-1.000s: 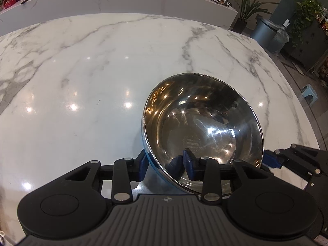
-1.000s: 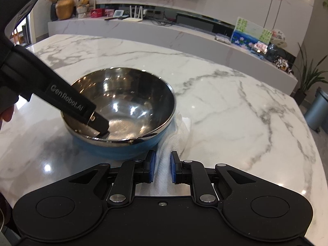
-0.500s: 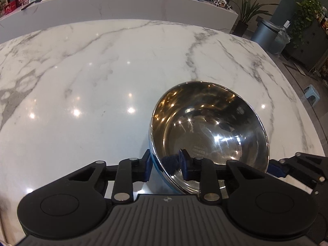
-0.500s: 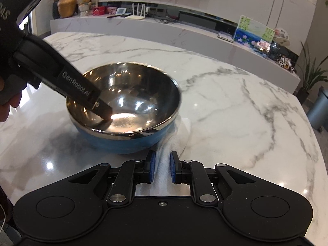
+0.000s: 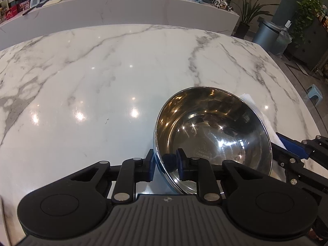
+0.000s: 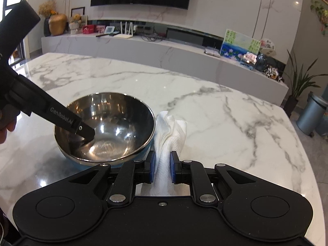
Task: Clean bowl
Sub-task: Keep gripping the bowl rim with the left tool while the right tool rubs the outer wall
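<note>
A steel bowl with a blue outer shell sits on the white marble table. My left gripper straddles its near rim, one pad outside and one inside. Its jaws are closing and the pads press the wall. In the right wrist view the bowl looks tipped, with the left gripper reaching in from the left. My right gripper is shut on a crumpled white paper towel just right of the bowl. The right gripper and towel also show in the left wrist view.
A long marble sideboard with routers, pictures and ornaments runs behind the table. A grey bin and potted plants stand on the floor to the right. A person's hand shows at the left edge.
The left jaws have narrowed onto the bowl's rim and the bowl has shifted and tipped with them. The towel in the right gripper now stands bunched up beside the bowl.
</note>
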